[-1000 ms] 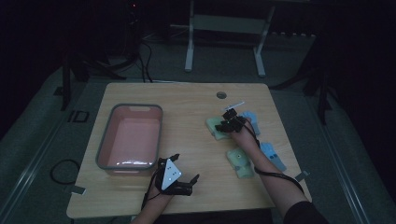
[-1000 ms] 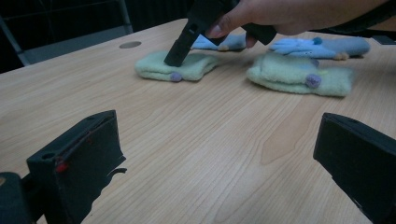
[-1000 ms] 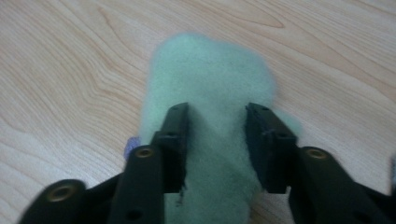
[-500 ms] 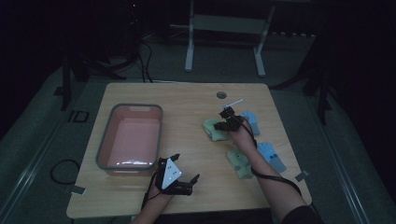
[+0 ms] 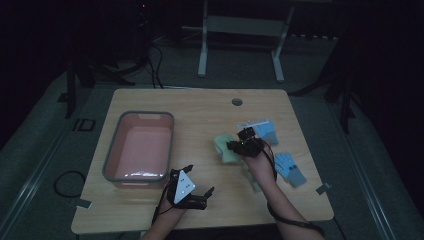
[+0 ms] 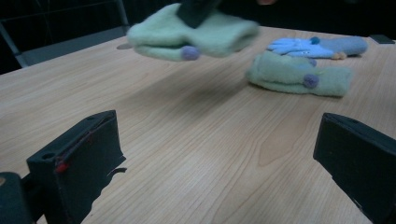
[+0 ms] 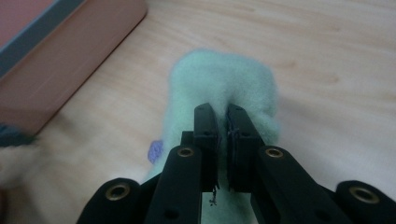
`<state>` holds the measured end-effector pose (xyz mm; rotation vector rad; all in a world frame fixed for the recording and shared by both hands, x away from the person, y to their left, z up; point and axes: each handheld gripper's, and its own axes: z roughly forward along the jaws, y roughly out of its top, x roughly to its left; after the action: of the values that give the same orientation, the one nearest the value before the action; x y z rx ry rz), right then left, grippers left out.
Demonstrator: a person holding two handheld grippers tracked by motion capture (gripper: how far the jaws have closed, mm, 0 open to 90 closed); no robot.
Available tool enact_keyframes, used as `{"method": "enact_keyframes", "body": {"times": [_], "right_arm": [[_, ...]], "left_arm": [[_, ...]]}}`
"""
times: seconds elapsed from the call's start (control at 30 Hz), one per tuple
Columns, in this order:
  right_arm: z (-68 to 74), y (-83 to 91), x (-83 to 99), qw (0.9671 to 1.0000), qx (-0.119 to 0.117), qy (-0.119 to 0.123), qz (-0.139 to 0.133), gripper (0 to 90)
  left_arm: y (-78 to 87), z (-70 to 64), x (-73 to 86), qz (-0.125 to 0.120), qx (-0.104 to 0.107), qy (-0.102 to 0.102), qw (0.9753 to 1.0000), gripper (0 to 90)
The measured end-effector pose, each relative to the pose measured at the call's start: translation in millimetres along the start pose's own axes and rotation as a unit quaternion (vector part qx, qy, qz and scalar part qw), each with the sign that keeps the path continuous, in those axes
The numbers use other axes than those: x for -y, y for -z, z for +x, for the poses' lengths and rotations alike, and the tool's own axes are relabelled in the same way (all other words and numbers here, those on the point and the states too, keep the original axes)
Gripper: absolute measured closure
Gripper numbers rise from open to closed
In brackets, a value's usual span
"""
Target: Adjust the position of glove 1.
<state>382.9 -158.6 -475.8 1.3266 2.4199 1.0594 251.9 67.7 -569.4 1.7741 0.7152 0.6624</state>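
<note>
A: The right tongs [image 7: 223,116] are clamping a green mitten [image 7: 224,88], and they are carrying it off the tabletop [image 5: 200,105] now, between the right edge and the pink tub [image 5: 141,146].

B: Is the mitten hanging clear?

A: In the left gripper view the green mitten [image 6: 196,35] is floating above the wood with a shadow under it, so yes. A second earlier it was lying nearer the right edge, beside the blue glove [image 5: 262,129]; now it is sitting closer to the middle, heading toward the tub.

B: So the lift is finished and the carry is under way?

A: That is my reading. The tub is looking empty, so this would be the first item going in.

B: And the left tongs [image 5: 200,192]?

A: They are resting spread apart near the front edge, holding nothing, and they are sitting where they were a second ago.

B: What is remaining on the tabletop?

A: Another green mitten [image 6: 299,74] and a second blue glove [image 5: 290,169] are lying toward the right edge, unmoved since the earlier frames.
</note>
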Motion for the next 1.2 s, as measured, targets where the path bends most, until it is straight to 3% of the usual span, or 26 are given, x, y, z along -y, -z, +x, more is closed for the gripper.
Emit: {"method": "enact_keyframes", "body": {"times": [0.2,0.3,0.53,0.63,0.7,0.87,0.97,1.03,1.2], "right_arm": [[21.0,15.8,22.9,0.9993,0.021,-0.013,-0.028,84.7],[25.8,18.4,29.9,0.9988,0.032,-0.023,-0.029,84.7],[30.2,0.7,63.6,0.9983,0.036,-0.043,-0.011,84.7],[29.6,-7.7,82.8,0.9971,0.053,-0.053,-0.007,84.5],[31.2,-13.8,92.7,0.997,0.062,-0.047,0.001,84.0],[30.0,-17.6,95.5,0.9973,0.06,-0.044,-0.002,80.1],[28.2,-15.4,93.0,0.9975,0.055,-0.045,-0.002,65.3],[27.3,-11.6,86.5,0.9972,0.071,-0.021,-0.004,61.5],[17.9,9.5,67.6,0.9977,0.056,0.023,-0.028,57.4]], "left_arm": [[0.2,0.2,0.2,-0.001,-0.002,0.002,1.0,1.2],[0.3,0.3,0.3,-0.003,-0.003,0.003,1.0,1.2],[0.7,0.1,0.3,0.0,-0.001,0.0,1.0,1.2],[0.8,0.0,0.4,0.0,0.0,0.001,1.0,1.2],[0.7,0.2,0.3,0.0,0.001,0.001,1.0,1.2],[0.2,-0.1,0.1,0.003,0.002,0.001,1.0,1.2],[0.3,0.1,0.1,0.002,0.001,0.001,1.0,1.2],[0.5,0.3,0.2,0.001,0.002,0.001,1.0,1.2],[0.0,0.0,0.1,0.003,0.002,0.001,1.0,1.2]]}}
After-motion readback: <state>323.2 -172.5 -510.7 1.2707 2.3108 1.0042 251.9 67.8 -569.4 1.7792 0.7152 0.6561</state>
